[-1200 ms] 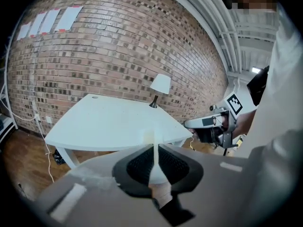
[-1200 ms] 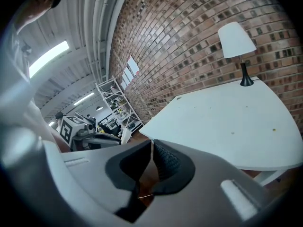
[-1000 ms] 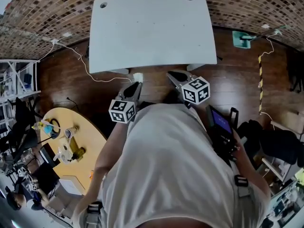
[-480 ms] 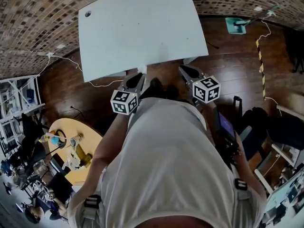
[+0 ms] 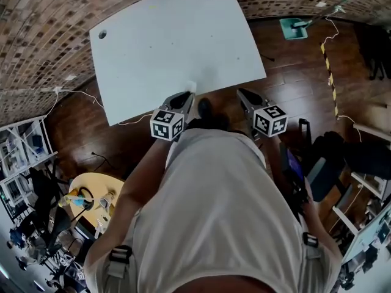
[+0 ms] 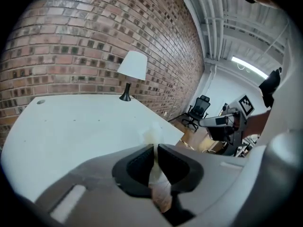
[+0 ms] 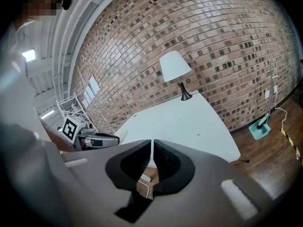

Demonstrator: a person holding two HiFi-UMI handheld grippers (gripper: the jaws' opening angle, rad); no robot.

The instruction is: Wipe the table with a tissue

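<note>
1. Tabletop (image 5: 177,41): a white slab filling the upper middle of the head view. It is bare except for the lamp foot at its far edge. No obvious spill shows, so I'd plan full coverage in overlapping straight passes from the near edge to the far edge.
2. Lamp (image 6: 132,70): white shade on a dark stem, upper centre of the left gripper view. It stands at the far edge of the tabletop. Wipe around its foot and don't knock it.
3. Left tongs (image 5: 183,101): centre of the head view, just below the tabletop's near edge. They are clamped on the tissue. The pinch looks firm. Keep it that way and tilt the tips down so the paper meets the surface, not the plastic.
4. Right tongs (image 5: 244,95): right of centre in the head view, over the wood floor (image 5: 293,90) and just short of the tabletop edge. They are pressed together with nothing between them. They look idle for now and are best held clear of the wipe path.
5. Tissue (image 5: 191,86): a small white tuft at the near tabletop edge, centre of the head view. In the left gripper view it pokes out ahead of the jaws. I can't tell whether it touches the surface yet. Only a small amount protrudes, so use light pressure and slow strokes, or it may tear or slip out.
</note>
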